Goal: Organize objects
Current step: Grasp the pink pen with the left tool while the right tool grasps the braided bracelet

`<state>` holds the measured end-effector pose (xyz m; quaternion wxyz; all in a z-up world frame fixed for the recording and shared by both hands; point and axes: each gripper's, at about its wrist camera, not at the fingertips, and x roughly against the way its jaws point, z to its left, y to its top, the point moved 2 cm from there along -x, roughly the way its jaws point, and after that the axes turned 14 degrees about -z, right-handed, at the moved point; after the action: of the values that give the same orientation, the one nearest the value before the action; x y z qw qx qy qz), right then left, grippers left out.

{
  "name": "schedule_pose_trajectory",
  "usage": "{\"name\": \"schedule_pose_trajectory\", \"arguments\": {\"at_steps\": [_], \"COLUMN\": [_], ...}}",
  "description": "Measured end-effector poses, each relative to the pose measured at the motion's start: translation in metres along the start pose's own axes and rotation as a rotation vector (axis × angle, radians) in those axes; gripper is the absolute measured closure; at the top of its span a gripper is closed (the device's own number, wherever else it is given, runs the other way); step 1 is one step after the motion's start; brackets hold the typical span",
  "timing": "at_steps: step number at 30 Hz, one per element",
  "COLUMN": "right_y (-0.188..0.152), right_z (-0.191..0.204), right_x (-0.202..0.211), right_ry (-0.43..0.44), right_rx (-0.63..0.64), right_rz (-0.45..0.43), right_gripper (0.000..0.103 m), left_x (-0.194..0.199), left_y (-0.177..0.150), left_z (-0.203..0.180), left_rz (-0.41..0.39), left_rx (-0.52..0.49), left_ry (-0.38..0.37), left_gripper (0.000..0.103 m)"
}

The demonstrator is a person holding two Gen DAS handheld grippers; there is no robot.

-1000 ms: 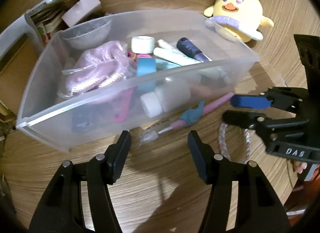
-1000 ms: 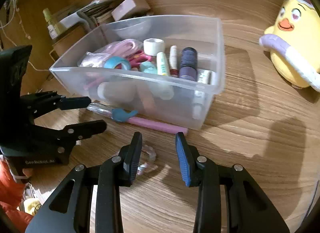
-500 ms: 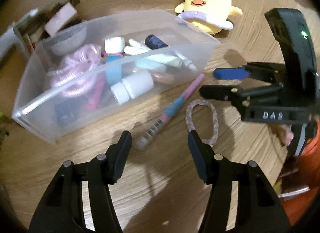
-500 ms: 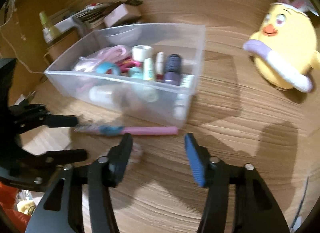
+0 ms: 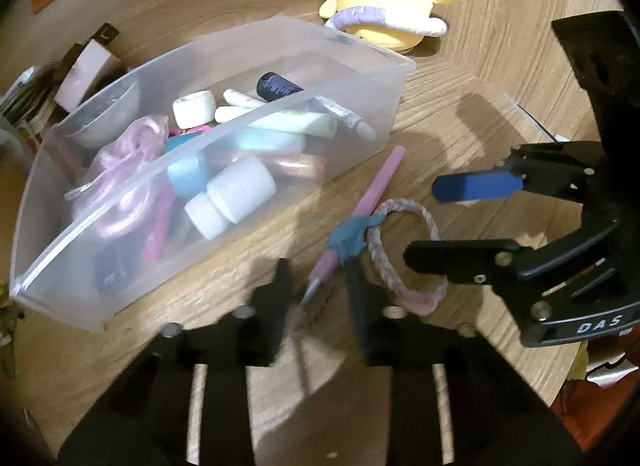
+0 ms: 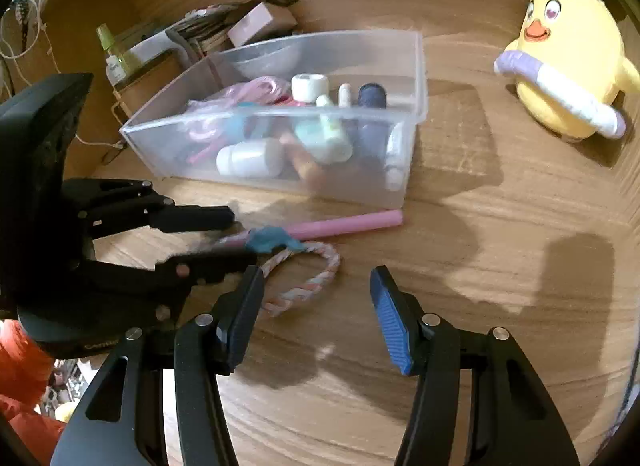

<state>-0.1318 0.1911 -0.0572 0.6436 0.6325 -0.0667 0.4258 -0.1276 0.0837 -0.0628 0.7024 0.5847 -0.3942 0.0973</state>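
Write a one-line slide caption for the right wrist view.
Open right gripper hovers near a braided bracelet and pink pen beside the clear bin, left gripper at the pen.

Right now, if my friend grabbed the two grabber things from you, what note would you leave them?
Left gripper: open, fingers either side of the pink pen, not closed on it.
Right gripper: open, empty, just by the braided bracelet.
Pen and bracelet lie touching on the wooden table, in front of the clear bin.
Done: bottles, tape and other small things already in the bin.
Left: pen and bracelet, probably into the bin. The chick plush sits apart.
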Motion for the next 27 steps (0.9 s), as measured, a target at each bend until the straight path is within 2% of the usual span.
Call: {"name": "schedule_pose_trajectory", "arguments": {"at_steps": [3,5,7,10,12,15,18,20,22,24,27], "right_y": [-0.003,-0.004,-0.007,-0.012,-0.013,-0.012,-0.007,-0.004,-0.003,-0.004,-0.007], "right_z": [0.007,0.014,0.020,0.024,0.022,0.015,0.011,0.013,0.014,0.018,0.028], "right_x": [0.000,0.000,0.001,0.003,0.005,0.007,0.014,0.020,0.025,0.028,0.024], "right_ry": [-0.021,-0.027,-0.045,-0.060,-0.069,-0.102,-0.093,-0.068,-0.049,-0.042,-0.051], "right_rx": [0.032,0.073,0.135,0.201,0.222,0.218,0.187,0.159,0.132,0.129,0.163], "right_rz": [-0.008,-0.013,-0.018,-0.023,-0.024,-0.024,-0.028,-0.026,-0.041,-0.058,-0.054], "right_gripper": [0.052,0.059,0.075,0.090,0.092,0.092,0.091,0.083,0.058,0.052,0.052], "left_x": [0.012,0.022,0.029,0.042,0.049,0.055,0.057,0.053,0.048,0.041,0.035], "left_y": [-0.010,-0.020,-0.027,-0.040,-0.045,-0.049,-0.047,-0.041,-0.037,-0.035,-0.033], "left_z": [0.002,0.006,0.009,0.016,0.017,0.017,0.015,0.011,0.009,0.007,0.008], "left_rz": [-0.008,-0.011,-0.008,-0.006,-0.006,-0.004,-0.017,-0.021,-0.021,-0.009,-0.018], "left_rx": [0.021,0.045,0.073,0.114,0.128,0.141,0.123,0.109,0.100,0.093,0.092], "left_ry": [0.038,0.067,0.090,0.126,0.143,0.131,0.119,0.113,0.098,0.104,0.102], "left_gripper": [0.083,0.085,0.086,0.087,0.087,0.087,0.086,0.081,0.077,0.077,0.076]}}
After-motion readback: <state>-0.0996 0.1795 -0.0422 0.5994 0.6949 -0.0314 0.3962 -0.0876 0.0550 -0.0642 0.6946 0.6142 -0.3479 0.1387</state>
